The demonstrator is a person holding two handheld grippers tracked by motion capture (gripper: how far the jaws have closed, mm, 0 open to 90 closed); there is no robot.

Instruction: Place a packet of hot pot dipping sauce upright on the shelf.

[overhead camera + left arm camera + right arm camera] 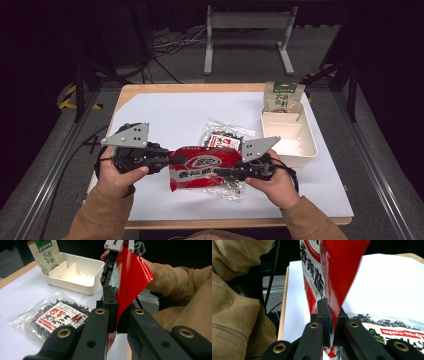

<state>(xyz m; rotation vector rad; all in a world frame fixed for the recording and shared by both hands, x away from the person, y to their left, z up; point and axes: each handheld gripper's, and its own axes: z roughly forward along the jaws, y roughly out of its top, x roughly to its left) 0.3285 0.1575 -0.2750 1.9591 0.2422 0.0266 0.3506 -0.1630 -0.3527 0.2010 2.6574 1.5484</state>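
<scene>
A red snack bag (202, 167) with white lettering hangs just above the table, stretched between both grippers. My left gripper (169, 163) is shut on the bag's left edge; in the left gripper view its jaws (117, 312) pinch the glossy red film (132, 275). My right gripper (226, 172) is shut on the opposite edge. The right gripper view has the bag (334, 270) rising from between the closed jaws (330, 315). A hand holds each gripper.
A clear bag of dark dried pieces (227, 137) with a red-and-white label lies on the white sheet (165, 115) under the red bag. A white divided tray (305, 150) stands at the right, with a green-and-tan pouch (283, 97) upright in its far compartment.
</scene>
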